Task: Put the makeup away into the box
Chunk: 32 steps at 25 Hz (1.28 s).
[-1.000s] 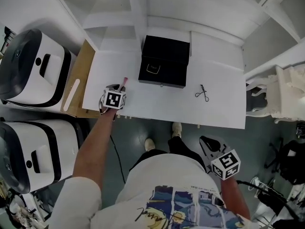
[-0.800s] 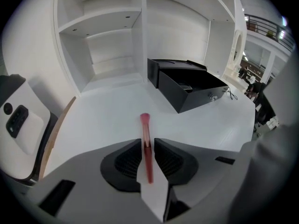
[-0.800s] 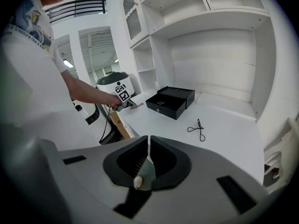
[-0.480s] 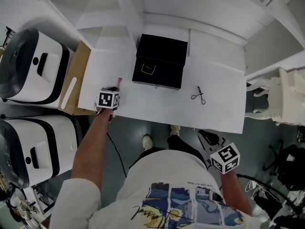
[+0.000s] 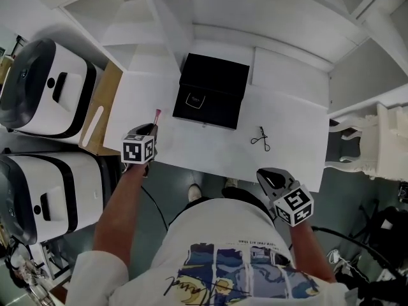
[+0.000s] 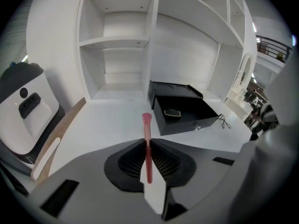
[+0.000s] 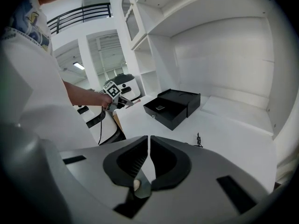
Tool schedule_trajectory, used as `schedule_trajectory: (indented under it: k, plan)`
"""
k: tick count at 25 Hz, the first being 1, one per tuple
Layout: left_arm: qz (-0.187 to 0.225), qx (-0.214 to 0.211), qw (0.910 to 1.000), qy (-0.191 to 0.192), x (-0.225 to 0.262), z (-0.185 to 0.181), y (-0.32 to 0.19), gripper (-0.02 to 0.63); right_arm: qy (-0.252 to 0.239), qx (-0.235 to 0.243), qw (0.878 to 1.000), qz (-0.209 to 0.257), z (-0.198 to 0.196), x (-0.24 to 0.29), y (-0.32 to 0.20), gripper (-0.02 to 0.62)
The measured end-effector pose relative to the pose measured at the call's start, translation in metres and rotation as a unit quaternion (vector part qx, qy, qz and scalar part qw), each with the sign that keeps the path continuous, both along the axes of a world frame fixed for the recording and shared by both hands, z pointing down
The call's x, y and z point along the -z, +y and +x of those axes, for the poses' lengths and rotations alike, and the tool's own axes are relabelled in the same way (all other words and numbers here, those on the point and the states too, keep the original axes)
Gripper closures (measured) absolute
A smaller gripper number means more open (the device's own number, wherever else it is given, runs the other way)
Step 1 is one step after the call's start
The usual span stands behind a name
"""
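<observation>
On one white table [image 5: 299, 123], one open black box [image 5: 210, 97], one eyelash curler [image 5: 260, 139], left gripper [image 6: 147, 146] just squeezed onto one pink brush [image 6: 146, 125], right gripper [image 7: 149, 153] pinched closed, empty

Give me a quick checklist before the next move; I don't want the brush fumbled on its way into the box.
1. Brush gripped: ok. The left tool has just closed its jaws on the handle.
2. Box open: ok, its inside shows.
3. Way from brush to box: ok, only bare table between them.
4. Right tool free: ok, jaws together, nothing in them.
5. All makeup away: not ok, the eyelash curler lies on the table right of the box.
6. Room inside the box: cannot tell.
</observation>
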<state>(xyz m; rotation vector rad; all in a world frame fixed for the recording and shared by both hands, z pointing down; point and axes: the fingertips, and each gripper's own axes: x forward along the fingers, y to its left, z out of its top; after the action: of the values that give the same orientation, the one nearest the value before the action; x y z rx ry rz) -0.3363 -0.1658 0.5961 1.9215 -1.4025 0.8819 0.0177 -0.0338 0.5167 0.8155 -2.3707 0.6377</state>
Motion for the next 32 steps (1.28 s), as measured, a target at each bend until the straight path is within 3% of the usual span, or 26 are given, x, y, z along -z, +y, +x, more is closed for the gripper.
schedule_trajectory:
  k: [6,14,21,32]
  plan:
    - [0.025,-0.028,0.9987,0.034,0.039,0.061,-0.001,0.552,-0.014,0.014,1.000,0.004,0.000,-0.004,-0.025,0.560]
    - [0.018,-0.070,0.9961,0.051,0.047,0.130,-0.024,0.552,-0.019,0.025,1.000,0.005,0.011,-0.004,-0.048,0.560]
    - [-0.018,-0.097,0.9949,0.019,0.018,0.161,-0.053,0.552,-0.024,0.011,1.000,0.002,0.034,-0.006,-0.059,0.560]
    - [-0.081,-0.115,0.9888,-0.049,-0.033,0.180,-0.082,0.552,-0.029,-0.023,0.999,-0.010,0.077,-0.014,-0.064,0.560]
